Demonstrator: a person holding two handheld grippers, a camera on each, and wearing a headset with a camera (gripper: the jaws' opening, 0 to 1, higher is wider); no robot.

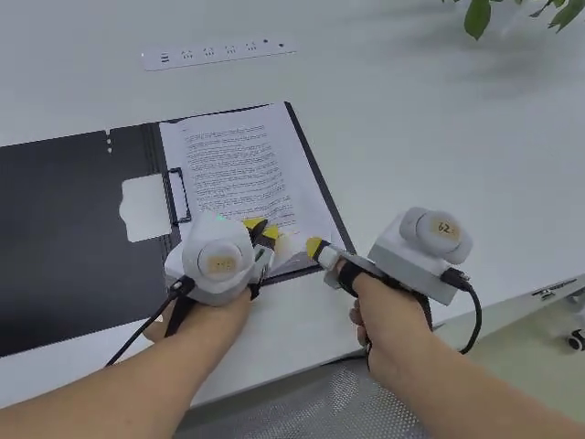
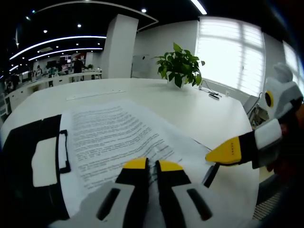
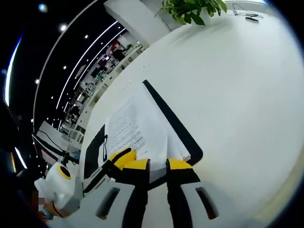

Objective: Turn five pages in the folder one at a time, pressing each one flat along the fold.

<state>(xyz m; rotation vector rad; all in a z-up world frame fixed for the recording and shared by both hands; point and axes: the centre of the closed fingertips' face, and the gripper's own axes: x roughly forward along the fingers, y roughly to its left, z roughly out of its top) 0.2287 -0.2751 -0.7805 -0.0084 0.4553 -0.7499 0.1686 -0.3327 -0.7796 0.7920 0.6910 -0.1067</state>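
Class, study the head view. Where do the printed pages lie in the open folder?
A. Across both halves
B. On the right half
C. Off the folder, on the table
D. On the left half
B: the printed pages lie on the right half of the folder, while its left half is black cover bearing just a white label.

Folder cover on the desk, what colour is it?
The folder is black; the head view shows it best.
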